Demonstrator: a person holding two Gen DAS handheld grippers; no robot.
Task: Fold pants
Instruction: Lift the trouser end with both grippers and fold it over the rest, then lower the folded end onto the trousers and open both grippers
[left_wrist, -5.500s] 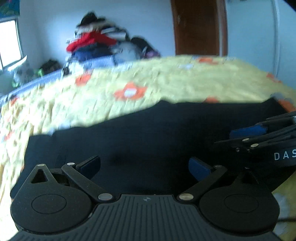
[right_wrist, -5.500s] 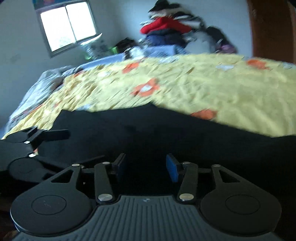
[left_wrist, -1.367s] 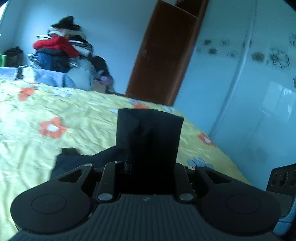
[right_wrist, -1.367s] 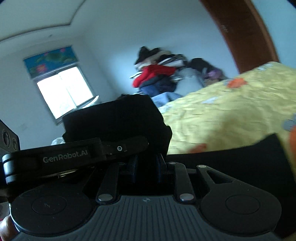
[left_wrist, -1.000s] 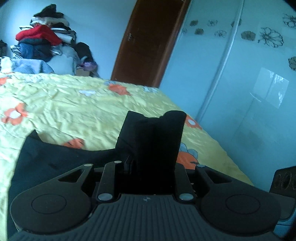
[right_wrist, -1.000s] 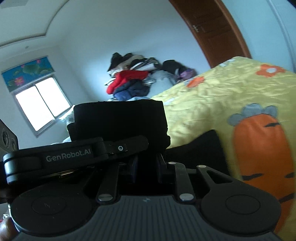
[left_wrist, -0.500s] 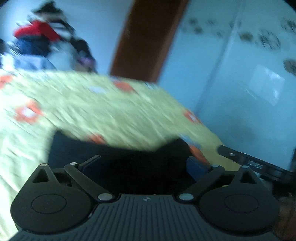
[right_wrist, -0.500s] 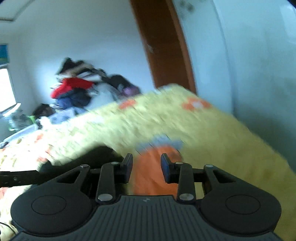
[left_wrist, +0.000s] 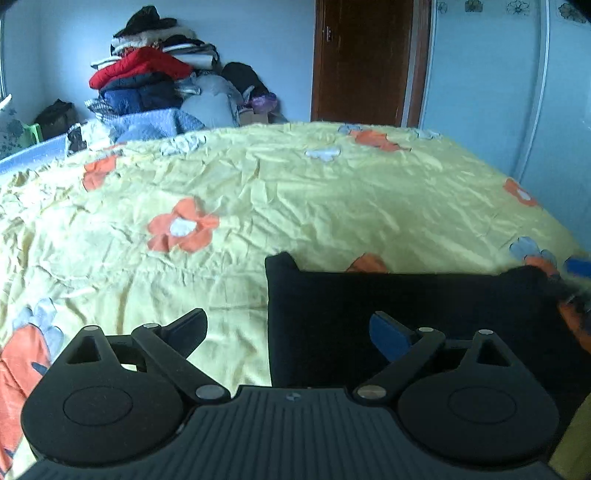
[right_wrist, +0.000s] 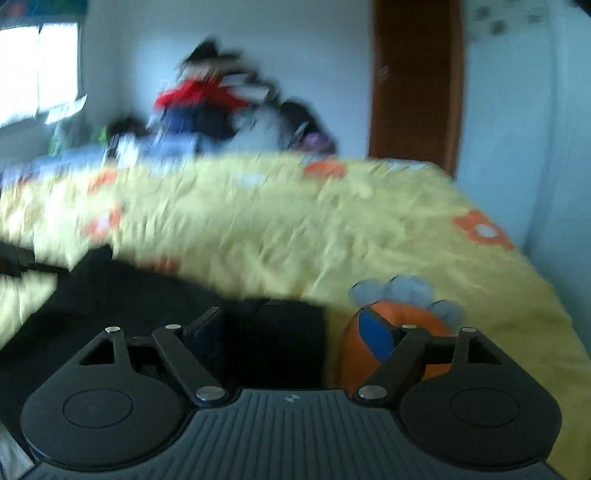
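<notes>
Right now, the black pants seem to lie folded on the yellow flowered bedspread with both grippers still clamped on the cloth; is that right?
Not quite. The black pants do lie folded on the yellow flowered bedspread, but neither gripper is clamped. The left wrist view shows the left gripper open; the right wrist view shows the right gripper open, its jaws having just been opening, with nothing pinched.

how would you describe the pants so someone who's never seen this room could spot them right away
Start at the big bed with the yellow bedspread printed with orange flowers. On its near right part, just ahead of the open left gripper, lie the black pants, folded into a flat rectangle. They are the only plain dark thing on the spread.
</notes>
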